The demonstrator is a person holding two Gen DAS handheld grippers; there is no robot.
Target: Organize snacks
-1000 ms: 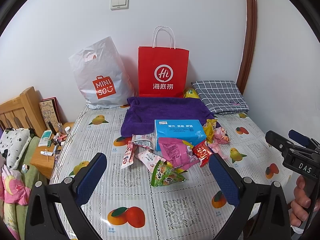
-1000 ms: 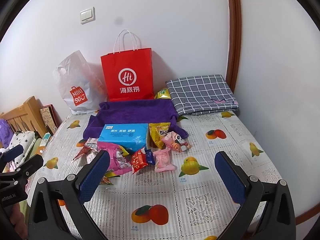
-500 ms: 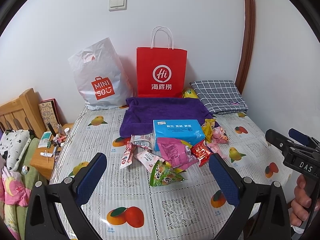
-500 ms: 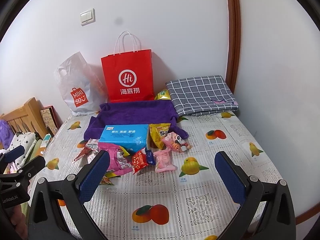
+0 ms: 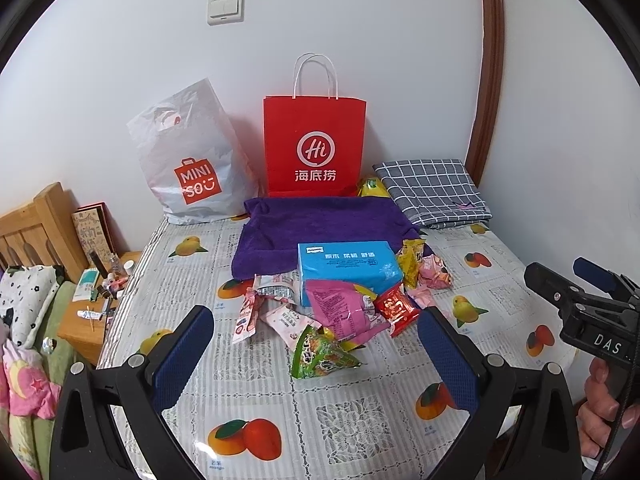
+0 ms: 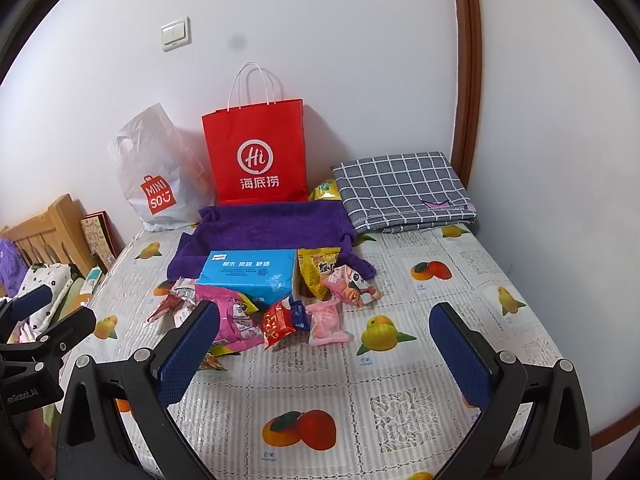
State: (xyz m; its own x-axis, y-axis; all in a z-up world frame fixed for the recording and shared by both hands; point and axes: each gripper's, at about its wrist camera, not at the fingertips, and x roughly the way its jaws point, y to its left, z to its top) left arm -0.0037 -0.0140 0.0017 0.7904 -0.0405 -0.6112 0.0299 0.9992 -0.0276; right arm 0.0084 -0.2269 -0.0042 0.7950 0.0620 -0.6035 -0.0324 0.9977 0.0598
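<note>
White wall (image 5: 360,20) with light switch (image 5: 225,9), brown wooden trim (image 5: 486,80) at right, wooden headboard (image 5: 32,224) and bedside cabinet (image 5: 80,332) at left.

Both wrist cameras looked forward along their fingers over the near edge of the desk (image 5: 360,412) toward the back wall, from slightly above. The left view sat further left, catching the right tool (image 5: 576,280) at its right edge; the right view mirrored this. Both shared the blue box (image 5: 348,266) (image 6: 250,272) and red bag (image 5: 314,148) (image 6: 256,152)
</note>
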